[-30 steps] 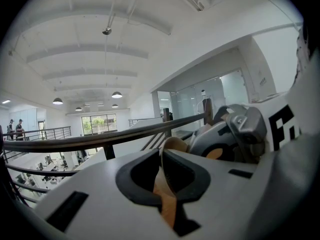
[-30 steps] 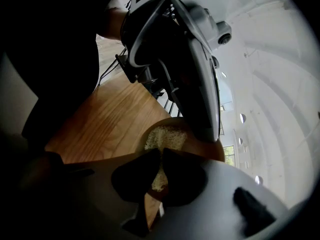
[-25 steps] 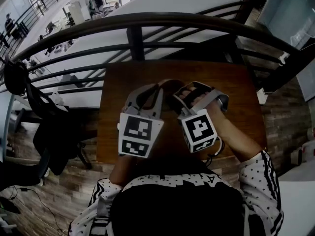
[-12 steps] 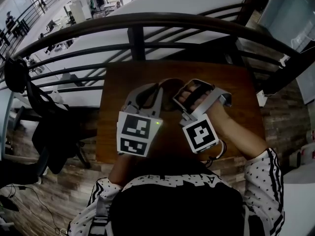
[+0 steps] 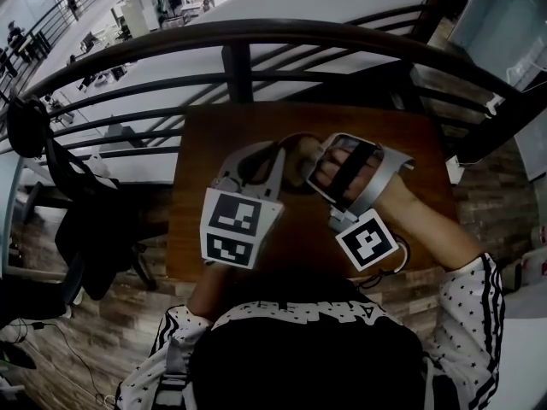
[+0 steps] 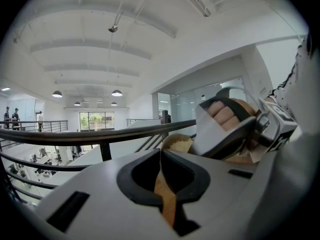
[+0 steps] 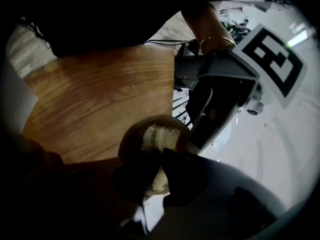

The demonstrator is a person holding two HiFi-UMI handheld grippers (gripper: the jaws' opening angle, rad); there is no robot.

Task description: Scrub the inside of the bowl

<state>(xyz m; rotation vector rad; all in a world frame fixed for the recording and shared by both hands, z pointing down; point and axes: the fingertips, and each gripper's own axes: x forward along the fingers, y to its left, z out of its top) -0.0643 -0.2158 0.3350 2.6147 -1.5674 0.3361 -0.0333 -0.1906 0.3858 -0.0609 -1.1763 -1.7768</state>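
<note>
The left tongs are closed on the thin wooden wall of the bowl, one jaw inside and one outside. This grip on the rim seems chosen to keep the bowl steady and leave its hollow free for the other tool. The bowl is between the two grippers, above the middle of the brown wooden surface. Whether its base rests on the surface I cannot tell. In the right gripper view its open side faces the right tongs, probably tilted this way so that the inside is easy to reach.

Inside the bowl there is a pale, porous sponge, and its face lies against the inner wall. The right tongs are clamped on the near end of this sponge, so the free end can rub the wood. The right tongs point down into the hollow from the right side. I judge the scrubbing is under way. The next stroke needs pressure from the right, and the left grip must resist it.
</note>
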